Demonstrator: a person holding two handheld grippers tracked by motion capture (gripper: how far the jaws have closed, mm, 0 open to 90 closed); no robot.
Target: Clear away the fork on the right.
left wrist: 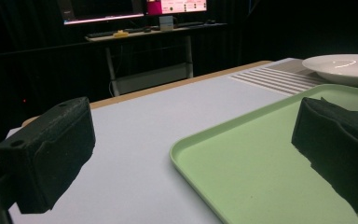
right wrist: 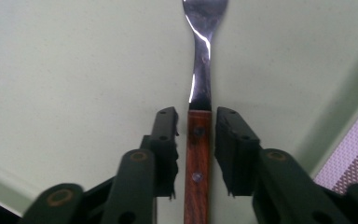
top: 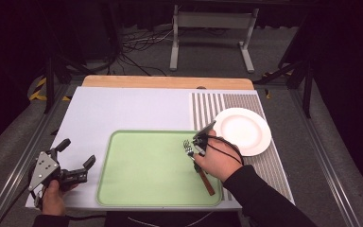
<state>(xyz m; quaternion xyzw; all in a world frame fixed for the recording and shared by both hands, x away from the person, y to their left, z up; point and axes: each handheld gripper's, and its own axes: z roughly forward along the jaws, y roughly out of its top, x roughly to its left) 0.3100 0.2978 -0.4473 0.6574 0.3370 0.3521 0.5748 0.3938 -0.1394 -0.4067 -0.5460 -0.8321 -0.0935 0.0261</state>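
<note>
A fork (top: 187, 148) with a wooden handle lies on the right part of a pale green tray (top: 142, 165), tines pointing away. My right gripper (top: 197, 143) is lowered over it. In the right gripper view the fork (right wrist: 201, 60) runs straight up the middle, and the right gripper (right wrist: 195, 116) has one jaw on each side of the handle's top end, with slim gaps showing. My left gripper (top: 78, 158) hovers wide open over the white mat just left of the tray, empty. The left gripper view has the left gripper (left wrist: 193, 154) spanning the tray's corner (left wrist: 261, 163).
An empty white plate (top: 243, 130) sits on a striped placemat (top: 217, 106) right of the tray; the plate (left wrist: 345, 67) shows far right in the left gripper view. A wooden board edge (top: 168, 82) lies at the back. A metal stand (top: 212, 35) is on the floor beyond.
</note>
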